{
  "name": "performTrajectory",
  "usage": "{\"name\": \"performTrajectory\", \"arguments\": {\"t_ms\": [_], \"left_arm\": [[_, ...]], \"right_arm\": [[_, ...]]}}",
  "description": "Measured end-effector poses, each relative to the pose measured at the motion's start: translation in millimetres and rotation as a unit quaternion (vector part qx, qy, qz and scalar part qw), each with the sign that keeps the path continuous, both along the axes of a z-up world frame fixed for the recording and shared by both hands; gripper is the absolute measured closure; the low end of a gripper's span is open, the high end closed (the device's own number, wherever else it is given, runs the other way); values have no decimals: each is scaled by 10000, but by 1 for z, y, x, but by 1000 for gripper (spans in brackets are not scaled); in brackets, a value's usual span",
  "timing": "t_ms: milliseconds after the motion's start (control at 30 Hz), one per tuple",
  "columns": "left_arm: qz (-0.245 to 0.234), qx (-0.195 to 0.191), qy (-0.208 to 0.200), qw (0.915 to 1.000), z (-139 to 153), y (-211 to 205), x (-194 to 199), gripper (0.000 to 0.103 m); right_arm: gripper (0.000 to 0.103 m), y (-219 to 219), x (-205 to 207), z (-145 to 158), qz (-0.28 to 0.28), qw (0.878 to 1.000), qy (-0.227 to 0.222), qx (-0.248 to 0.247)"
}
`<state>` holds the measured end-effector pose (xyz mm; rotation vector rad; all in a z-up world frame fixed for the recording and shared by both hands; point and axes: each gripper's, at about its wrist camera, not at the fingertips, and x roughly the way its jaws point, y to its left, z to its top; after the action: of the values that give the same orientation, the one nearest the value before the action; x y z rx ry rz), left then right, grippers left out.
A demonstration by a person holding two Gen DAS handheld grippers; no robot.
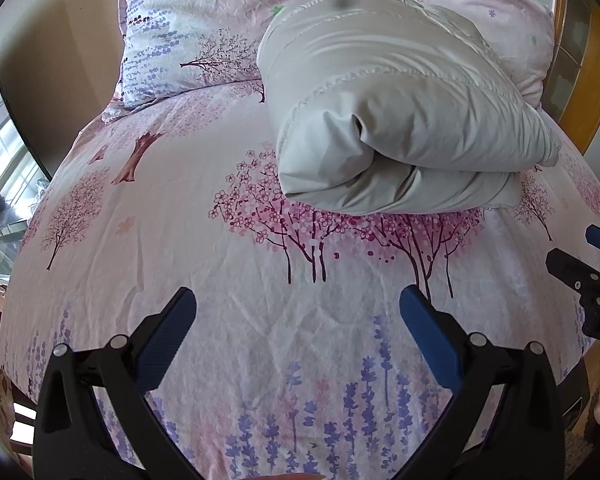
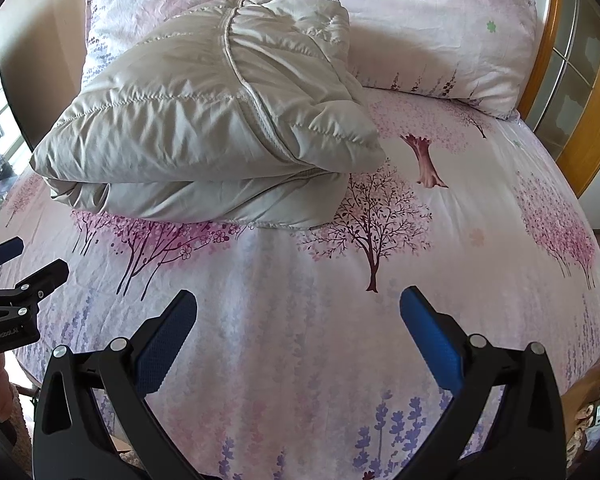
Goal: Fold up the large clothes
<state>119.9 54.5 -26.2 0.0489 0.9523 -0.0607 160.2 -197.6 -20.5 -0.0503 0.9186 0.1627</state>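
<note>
Ahead of both spread, empty hand-held grippers, left (image 1: 298, 334) and right (image 2: 298, 334), the folded grey puffer jacket (image 2: 204, 128) lies crosswise on the bed (image 2: 480, 264), about equally near each.

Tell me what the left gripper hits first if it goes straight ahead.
Probably the bedsheet: the open left gripper points down at bare sheet. The folded jacket lies farther on; depth is unclear.

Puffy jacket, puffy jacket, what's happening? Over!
Both tongs, left and right, open, empty. Grey puffy jacket lies folded on the bedsheet. Nothing in the way.
</note>
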Motion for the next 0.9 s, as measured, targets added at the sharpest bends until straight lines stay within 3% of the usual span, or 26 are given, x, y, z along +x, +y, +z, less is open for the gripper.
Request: {"name": "performTrajectory", "arguments": {"t_ms": [900], "left_arm": [[-30, -23, 47, 10000, -2, 0, 3, 2]], "right_arm": [[1, 3, 2, -5, -50, 10000, 62, 39]]}}
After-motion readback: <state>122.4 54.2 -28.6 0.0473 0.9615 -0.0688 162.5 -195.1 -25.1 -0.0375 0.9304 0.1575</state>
